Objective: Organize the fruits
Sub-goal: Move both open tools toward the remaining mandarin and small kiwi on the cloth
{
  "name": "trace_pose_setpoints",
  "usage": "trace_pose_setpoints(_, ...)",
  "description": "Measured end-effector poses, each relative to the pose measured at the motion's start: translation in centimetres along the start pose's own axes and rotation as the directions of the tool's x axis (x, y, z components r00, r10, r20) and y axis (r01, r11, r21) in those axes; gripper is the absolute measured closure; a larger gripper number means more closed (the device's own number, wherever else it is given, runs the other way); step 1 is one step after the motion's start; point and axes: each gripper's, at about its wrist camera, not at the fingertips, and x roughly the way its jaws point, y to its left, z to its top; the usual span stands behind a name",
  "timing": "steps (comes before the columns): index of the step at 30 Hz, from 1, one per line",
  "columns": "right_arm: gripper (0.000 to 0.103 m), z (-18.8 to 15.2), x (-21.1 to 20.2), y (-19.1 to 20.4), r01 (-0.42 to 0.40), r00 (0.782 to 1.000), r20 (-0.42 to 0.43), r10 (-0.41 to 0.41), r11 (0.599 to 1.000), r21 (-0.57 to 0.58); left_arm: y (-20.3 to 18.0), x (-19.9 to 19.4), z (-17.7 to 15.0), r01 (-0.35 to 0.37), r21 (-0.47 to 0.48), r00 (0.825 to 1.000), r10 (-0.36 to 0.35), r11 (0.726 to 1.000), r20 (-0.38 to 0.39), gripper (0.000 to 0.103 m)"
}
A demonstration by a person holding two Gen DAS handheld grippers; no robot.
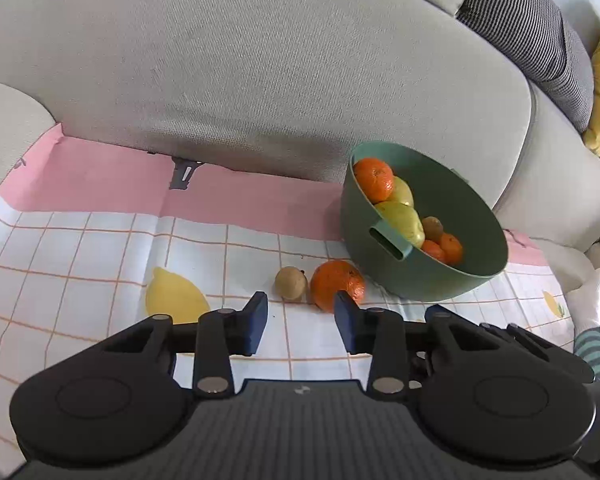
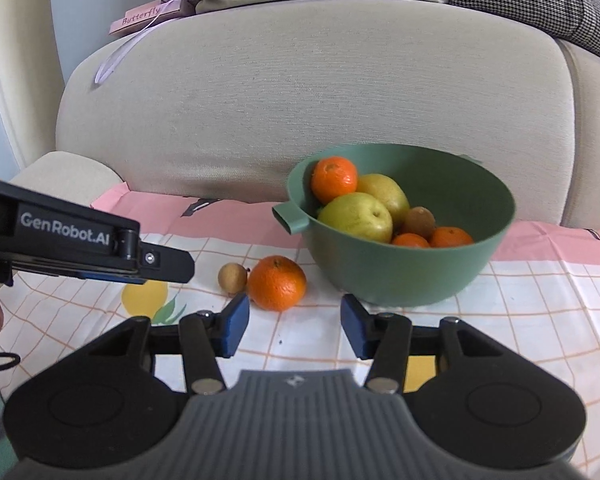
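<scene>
while both grippers (image 1: 301, 322) (image 2: 294, 326) gape empty, a dimpled orange (image 2: 277, 282) touches the kiwi (image 2: 232, 278).

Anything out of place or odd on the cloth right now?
Two fruits sit loose on the cloth beside the green bowl: an orange and a small brown fruit touching it. The rest are in the bowl. Nothing spilled or damaged.

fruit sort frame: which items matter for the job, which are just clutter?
Job:
- green bowl, already holding fruit
- loose orange on the cloth
- small brown fruit beside it
- left gripper and right gripper, both open

Clutter:
- checked cloth
- sofa
- striped cushion
- pink Butterfly tag
</scene>
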Motion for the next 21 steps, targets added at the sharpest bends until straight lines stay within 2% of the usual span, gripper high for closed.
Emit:
trace_pose_setpoints(9,0.055,0.4,3.6,0.3,-0.012,1.000,-0.024,0.012,0.999,-0.036,0.9,3.0,1.0,-0.016,0.055,0.998,0.020,0.998,-0.065,0.065)
trace_pose_setpoints(21,0.057,0.6,6.6,0.6,-0.042,0.999,-0.033,0.042,0.999,-0.029,1.6,4.9,1.7,0.031,0.085,0.994,-0.022,0.996,-0.105,0.065)
